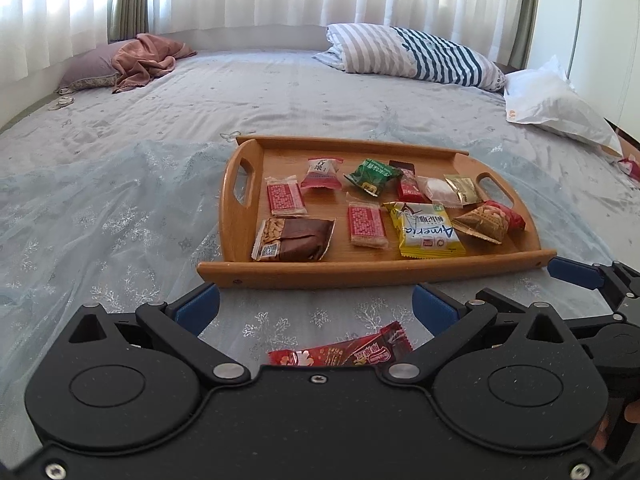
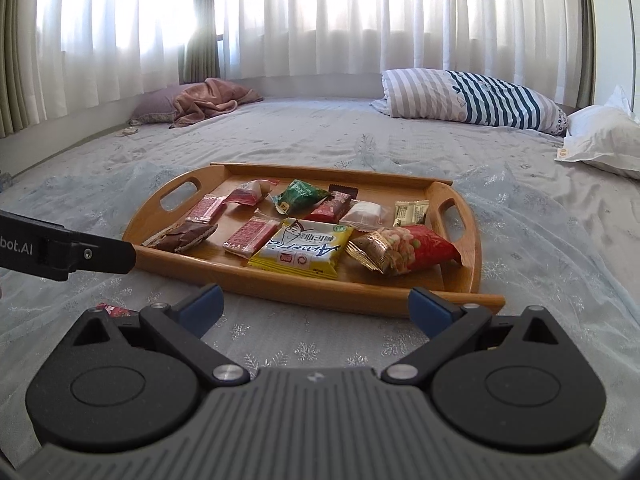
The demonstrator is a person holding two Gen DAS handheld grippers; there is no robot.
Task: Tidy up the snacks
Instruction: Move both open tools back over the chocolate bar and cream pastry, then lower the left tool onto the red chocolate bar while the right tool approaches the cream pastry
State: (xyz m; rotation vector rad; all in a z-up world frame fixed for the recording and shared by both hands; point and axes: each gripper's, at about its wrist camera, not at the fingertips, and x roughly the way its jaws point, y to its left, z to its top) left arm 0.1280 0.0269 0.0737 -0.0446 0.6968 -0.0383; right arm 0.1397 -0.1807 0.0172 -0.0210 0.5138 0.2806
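A wooden tray (image 1: 424, 270) with a cut-out handle at each end sits on a bed covered in a pale blue snowflake-patterned sheet (image 1: 100, 216). Most of the job looks done: about a dozen wrapped snacks already lie flat inside the tray, among them a yellow packet (image 1: 430, 230), a green packet (image 1: 372, 174), a brown peanut bar (image 1: 296, 239), two pink wafer packs and a red bag of mixed nuts (image 2: 404, 250). One red snack wrapper (image 1: 344, 350) is left outside, lying on the sheet just in front of the tray, between the fingers of the left gripper (image 1: 316, 308); it is partly hidden by the gripper body, so its full shape is uncertain. The left fingers stand wide, not touching it. The right gripper (image 2: 316, 304) is also spread wide and empty, near the tray's front rim. No other stray snack is in sight.
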